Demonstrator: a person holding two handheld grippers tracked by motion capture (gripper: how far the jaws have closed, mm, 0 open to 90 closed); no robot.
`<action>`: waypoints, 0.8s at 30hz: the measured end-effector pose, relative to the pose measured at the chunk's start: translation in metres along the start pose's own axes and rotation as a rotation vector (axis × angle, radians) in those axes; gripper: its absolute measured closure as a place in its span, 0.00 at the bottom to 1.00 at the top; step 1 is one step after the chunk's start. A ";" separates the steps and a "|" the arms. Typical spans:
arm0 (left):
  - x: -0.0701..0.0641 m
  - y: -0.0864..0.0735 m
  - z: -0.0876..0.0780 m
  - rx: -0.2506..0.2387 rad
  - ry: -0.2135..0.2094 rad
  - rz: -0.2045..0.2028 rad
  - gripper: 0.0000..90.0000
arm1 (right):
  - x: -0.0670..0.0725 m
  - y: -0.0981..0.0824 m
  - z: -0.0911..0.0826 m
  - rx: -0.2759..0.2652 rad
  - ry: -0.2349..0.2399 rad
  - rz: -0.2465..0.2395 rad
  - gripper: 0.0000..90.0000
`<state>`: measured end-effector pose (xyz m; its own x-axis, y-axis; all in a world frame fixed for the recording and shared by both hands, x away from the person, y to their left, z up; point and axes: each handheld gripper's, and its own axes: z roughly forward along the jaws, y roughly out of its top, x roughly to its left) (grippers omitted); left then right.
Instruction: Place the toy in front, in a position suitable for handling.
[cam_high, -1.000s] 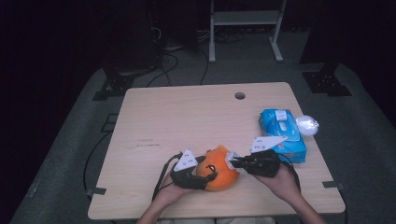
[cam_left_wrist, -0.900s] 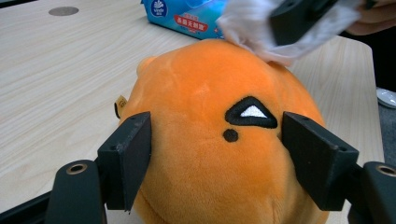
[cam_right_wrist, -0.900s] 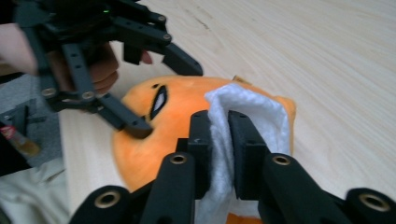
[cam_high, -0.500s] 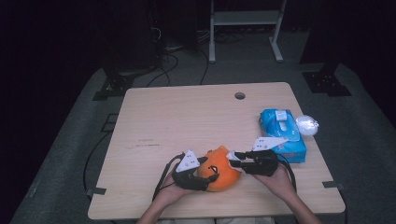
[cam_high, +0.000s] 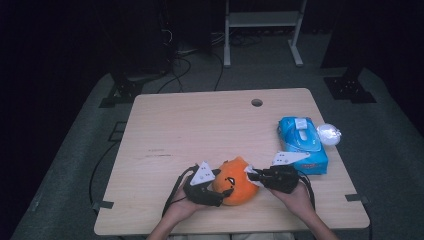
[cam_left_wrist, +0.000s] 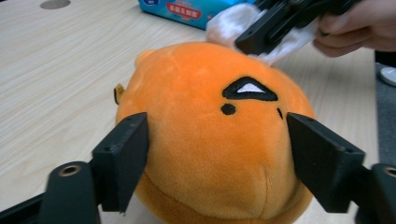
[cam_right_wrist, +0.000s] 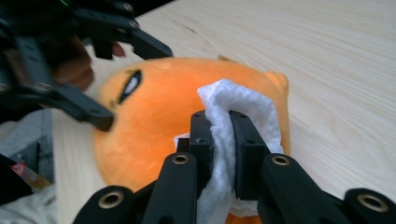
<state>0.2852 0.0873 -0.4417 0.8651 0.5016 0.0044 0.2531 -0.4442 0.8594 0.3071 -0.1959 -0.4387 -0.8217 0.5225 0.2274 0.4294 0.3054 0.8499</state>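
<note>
A round orange plush toy (cam_high: 239, 182) with a stitched black eye lies near the table's front edge. My left gripper (cam_high: 220, 189) is shut on it, its jaws pressing both flanks of the plush (cam_left_wrist: 210, 140) in the left gripper view (cam_left_wrist: 217, 128). My right gripper (cam_high: 251, 176) comes in from the right, shut on a folded white wipe (cam_right_wrist: 236, 100). Its jaws (cam_right_wrist: 223, 122) have just been closing, with the wipe between them. The wipe (cam_left_wrist: 229, 23) rests on the plush's (cam_right_wrist: 154, 116) upper right side.
A blue pack of wipes (cam_high: 302, 142) lies on the wooden table (cam_high: 200, 125) at the right, a crumpled white ball (cam_high: 328, 134) beside it. A cable hole (cam_high: 257, 102) sits near the far edge. Both of the person's hands rest at the front edge.
My right gripper has sunk a little and shifted left, bringing the wipe against the plush. The left gripper and the plush have stayed put.
</note>
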 end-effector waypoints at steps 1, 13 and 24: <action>0.001 -0.001 0.000 -0.003 0.007 0.002 0.31 | 0.005 0.002 -0.002 -0.011 0.000 -0.017 0.90; 0.018 -0.008 0.000 -0.025 0.004 -0.046 0.38 | 0.010 0.005 -0.006 -0.003 -0.060 -0.094 0.90; 0.031 -0.014 -0.002 -0.031 0.005 -0.112 0.41 | 0.023 0.008 -0.004 -0.023 -0.030 -0.122 0.90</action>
<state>0.3077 0.1099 -0.4526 0.8297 0.5508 -0.0900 0.3347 -0.3619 0.8701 0.2900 -0.1844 -0.4251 -0.8555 0.5065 0.1073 0.3177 0.3498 0.8813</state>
